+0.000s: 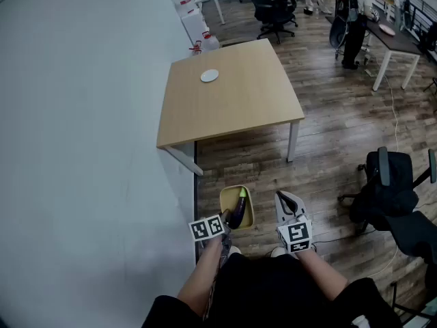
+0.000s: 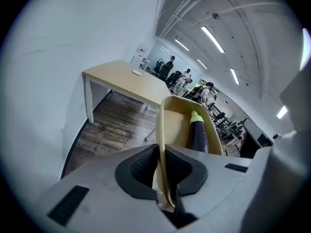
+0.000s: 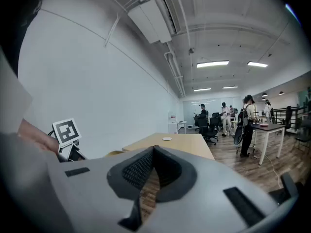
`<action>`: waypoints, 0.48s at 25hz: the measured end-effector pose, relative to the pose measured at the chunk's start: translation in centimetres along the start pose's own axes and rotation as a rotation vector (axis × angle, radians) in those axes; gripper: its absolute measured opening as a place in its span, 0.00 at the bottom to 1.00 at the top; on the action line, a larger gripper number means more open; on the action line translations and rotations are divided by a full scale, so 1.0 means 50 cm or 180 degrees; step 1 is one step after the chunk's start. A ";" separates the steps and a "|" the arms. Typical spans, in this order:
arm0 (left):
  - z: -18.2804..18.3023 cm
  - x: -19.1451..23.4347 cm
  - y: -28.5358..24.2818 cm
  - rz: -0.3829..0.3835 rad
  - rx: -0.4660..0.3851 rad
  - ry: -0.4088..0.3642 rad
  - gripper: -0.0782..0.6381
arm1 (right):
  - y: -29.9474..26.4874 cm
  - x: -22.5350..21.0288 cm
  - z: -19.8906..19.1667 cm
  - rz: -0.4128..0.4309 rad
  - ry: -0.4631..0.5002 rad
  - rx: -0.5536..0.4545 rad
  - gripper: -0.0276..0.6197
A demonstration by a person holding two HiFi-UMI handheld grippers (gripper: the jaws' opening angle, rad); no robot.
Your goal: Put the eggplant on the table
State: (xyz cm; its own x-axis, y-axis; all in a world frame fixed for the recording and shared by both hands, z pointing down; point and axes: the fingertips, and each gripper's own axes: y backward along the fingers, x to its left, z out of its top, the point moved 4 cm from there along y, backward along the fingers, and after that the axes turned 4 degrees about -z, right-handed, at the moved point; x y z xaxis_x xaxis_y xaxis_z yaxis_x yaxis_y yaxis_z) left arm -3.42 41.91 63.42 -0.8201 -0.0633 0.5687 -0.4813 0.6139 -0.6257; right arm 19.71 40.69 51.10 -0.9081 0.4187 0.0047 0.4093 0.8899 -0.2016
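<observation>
Two grippers show: the left hand-held gripper (image 1: 226,218) and the right hand-held gripper (image 1: 284,198). There is one eggplant (image 1: 238,213), one yellow bowl (image 1: 229,197), one wooden tabletop (image 1: 232,108) and one white plate (image 1: 209,76).

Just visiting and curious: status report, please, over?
Left hand-held gripper shut on yellow bowl rim; right hand-held gripper shut, empty. Eggplant in bowl, not yet on table. Small white dish on table.
</observation>
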 end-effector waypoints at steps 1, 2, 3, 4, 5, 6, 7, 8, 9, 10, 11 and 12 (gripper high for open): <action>-0.001 0.003 0.002 0.0017 -0.0001 -0.0007 0.15 | 0.002 0.000 -0.004 0.0002 0.0013 0.0008 0.14; -0.003 0.006 0.004 0.0033 -0.0004 -0.0011 0.15 | 0.003 -0.001 -0.008 0.0004 0.0017 0.0011 0.14; -0.005 0.008 0.006 0.0048 -0.0011 -0.0011 0.15 | 0.005 -0.002 -0.010 0.0006 0.0002 0.0004 0.14; -0.007 0.010 0.009 0.0060 -0.0021 -0.0006 0.15 | 0.007 -0.004 -0.012 0.0010 -0.0038 -0.0014 0.14; -0.009 0.011 0.011 0.0069 -0.0035 0.0005 0.15 | 0.011 -0.007 -0.012 0.0018 -0.0100 -0.0038 0.14; -0.012 0.012 0.013 0.0077 -0.0047 0.0023 0.15 | 0.014 -0.010 -0.013 0.0031 -0.0173 -0.0059 0.14; -0.015 0.013 0.015 0.0087 -0.0059 0.0050 0.15 | 0.016 -0.012 -0.016 0.0052 -0.0236 -0.0068 0.14; -0.018 0.016 0.015 0.0101 -0.0071 0.0083 0.15 | 0.016 -0.012 -0.021 0.0081 -0.0279 -0.0056 0.14; -0.020 0.021 0.015 0.0119 -0.0080 0.0114 0.15 | 0.014 -0.010 -0.028 0.0115 -0.0301 -0.0029 0.14; -0.020 0.028 0.014 0.0138 -0.0087 0.0136 0.15 | 0.009 -0.006 -0.036 0.0146 -0.0312 0.0004 0.14; -0.019 0.035 0.013 0.0158 -0.0090 0.0148 0.15 | 0.003 -0.002 -0.043 0.0173 -0.0319 0.0032 0.14; -0.017 0.042 0.012 0.0177 -0.0088 0.0150 0.15 | -0.003 0.003 -0.048 0.0197 -0.0325 0.0054 0.14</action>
State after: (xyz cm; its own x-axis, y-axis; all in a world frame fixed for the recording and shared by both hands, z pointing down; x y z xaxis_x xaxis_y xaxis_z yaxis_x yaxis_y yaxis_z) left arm -5.17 42.82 64.72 -0.8295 0.0081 0.5585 -0.4262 0.6371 -0.6423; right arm 19.73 41.03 53.49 -0.8858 0.4513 -0.1079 0.4640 0.8594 -0.2150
